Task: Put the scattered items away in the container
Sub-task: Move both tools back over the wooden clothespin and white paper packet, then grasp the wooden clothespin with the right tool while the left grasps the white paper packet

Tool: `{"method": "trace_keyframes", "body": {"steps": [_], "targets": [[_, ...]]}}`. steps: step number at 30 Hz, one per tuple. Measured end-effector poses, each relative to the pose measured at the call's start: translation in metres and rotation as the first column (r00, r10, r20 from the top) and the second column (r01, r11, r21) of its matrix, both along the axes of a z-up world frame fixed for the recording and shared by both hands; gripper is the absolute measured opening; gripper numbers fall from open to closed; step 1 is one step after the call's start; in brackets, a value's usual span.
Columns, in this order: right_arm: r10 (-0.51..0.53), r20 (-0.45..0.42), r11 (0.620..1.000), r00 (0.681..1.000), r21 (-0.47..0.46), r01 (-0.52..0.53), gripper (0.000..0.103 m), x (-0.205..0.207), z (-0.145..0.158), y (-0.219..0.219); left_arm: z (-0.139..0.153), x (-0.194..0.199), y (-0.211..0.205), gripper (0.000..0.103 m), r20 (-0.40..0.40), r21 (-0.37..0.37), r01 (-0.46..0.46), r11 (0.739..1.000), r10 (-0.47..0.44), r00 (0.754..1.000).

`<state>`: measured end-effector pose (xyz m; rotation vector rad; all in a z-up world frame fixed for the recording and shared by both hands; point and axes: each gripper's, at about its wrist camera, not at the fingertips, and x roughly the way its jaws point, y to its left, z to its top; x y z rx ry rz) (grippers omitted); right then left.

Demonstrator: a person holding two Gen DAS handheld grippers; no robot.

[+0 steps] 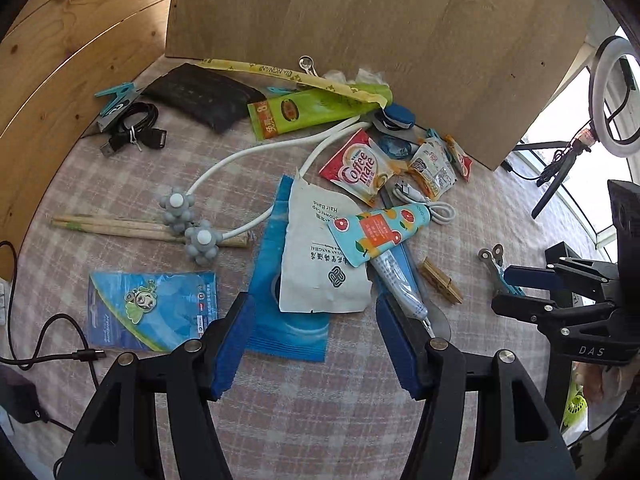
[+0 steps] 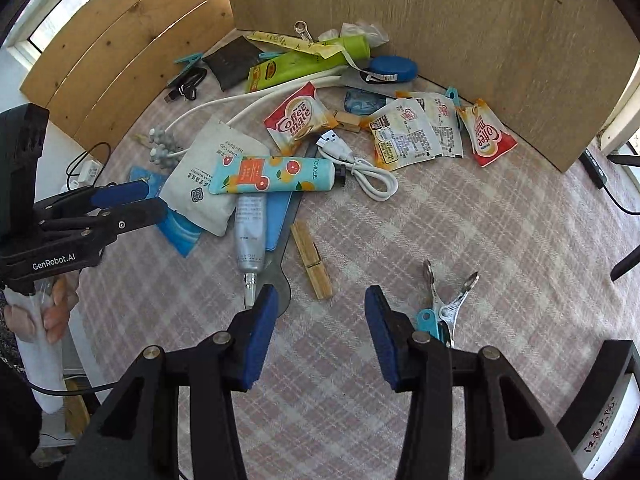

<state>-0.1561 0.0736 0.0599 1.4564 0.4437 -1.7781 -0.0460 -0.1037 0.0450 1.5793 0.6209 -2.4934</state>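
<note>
Scattered items lie on a checked cloth. My left gripper is open and points down over a white shower-cap sachet that rests on a blue packet. A fruit-print tube and a silver tube lie just right of them. My right gripper is open above bare cloth, with nothing between its fingers. A wooden clothespeg lies ahead of its left finger, and a metal clip with a blue handle lies beside its right finger. Each gripper also shows at the edge of the other's view.
Wooden boards wall the back. Coffee mate sachets, a white USB cable, a green packet, a ball massager, chopsticks, a blue card and a black cable lie around. A box edge shows at bottom right.
</note>
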Motion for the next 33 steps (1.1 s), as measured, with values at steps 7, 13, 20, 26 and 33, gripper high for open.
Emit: {"method": "trace_keyframes", "body": {"steps": [7, 13, 20, 26, 33], "targets": [[0.004, 0.024, 1.0, 1.0, 0.013, -0.004, 0.043, -0.011, -0.015, -0.012, -0.01, -0.014, 0.004, 0.059, 0.022, -0.005, 0.027, 1.0, -0.027, 0.999], [0.022, 0.037, 0.999, 0.999, 0.037, -0.023, 0.038, -0.016, -0.027, -0.019, -0.011, -0.027, 0.008, 0.054, 0.021, -0.002, 0.059, 0.998, -0.059, 0.998], [0.059, 0.032, 0.996, 0.998, 0.06, -0.061, 0.034, -0.014, -0.036, -0.031, -0.014, -0.036, 0.011, 0.04, 0.023, 0.017, 0.084, 0.996, -0.084, 0.996], [0.081, 0.006, 0.992, 0.997, 0.093, -0.081, 0.024, -0.009, -0.043, -0.041, -0.013, -0.037, 0.017, 0.018, 0.015, 0.026, 0.11, 0.994, -0.111, 0.994], [0.025, 0.024, 0.996, 0.999, 0.08, -0.027, 0.013, -0.012, -0.038, -0.028, -0.001, -0.03, 0.014, 0.01, -0.013, 0.019, 0.085, 0.996, -0.084, 0.996]]}}
